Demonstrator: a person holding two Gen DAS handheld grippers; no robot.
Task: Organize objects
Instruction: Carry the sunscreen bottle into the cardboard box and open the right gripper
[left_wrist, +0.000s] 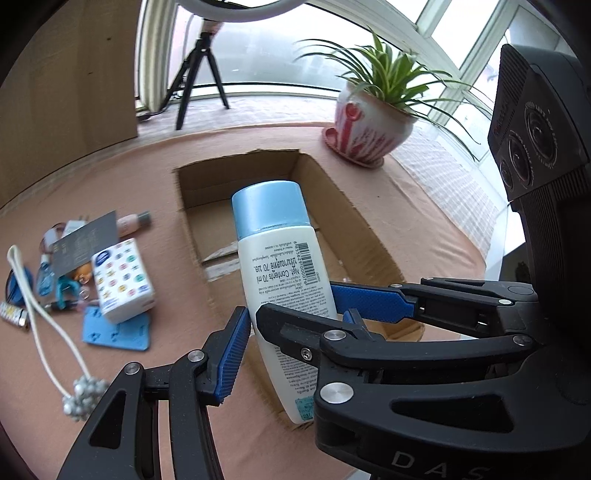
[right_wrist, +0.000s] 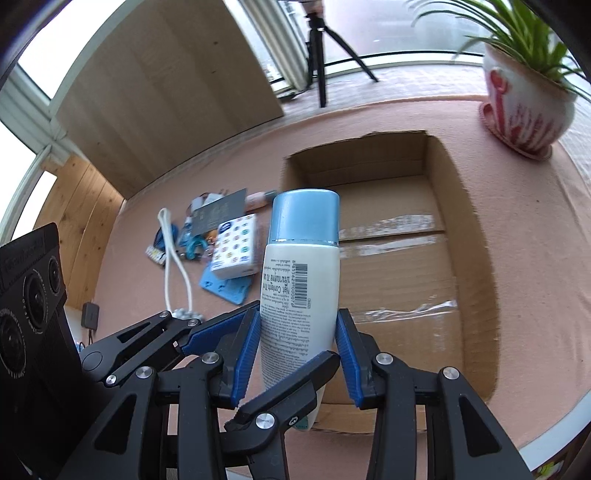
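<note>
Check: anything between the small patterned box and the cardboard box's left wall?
Nothing: in the left wrist view, only bare pink tablecloth separates the small patterned box from the cardboard box. The right wrist view agrees, though the held lotion bottle partly covers it.

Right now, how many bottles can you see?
2: a white bottle with a blue cap held between both grippers over the cardboard box, and a small pink one lying in the clutter. Others may be hidden.

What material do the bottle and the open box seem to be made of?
Bottle: probably plastic, a smooth white body with printed text and a slightly shiny light blue cap.
Box: corrugated cardboard, matte brown with roughly torn top edges; shiny clear tape runs across its floor.
</note>
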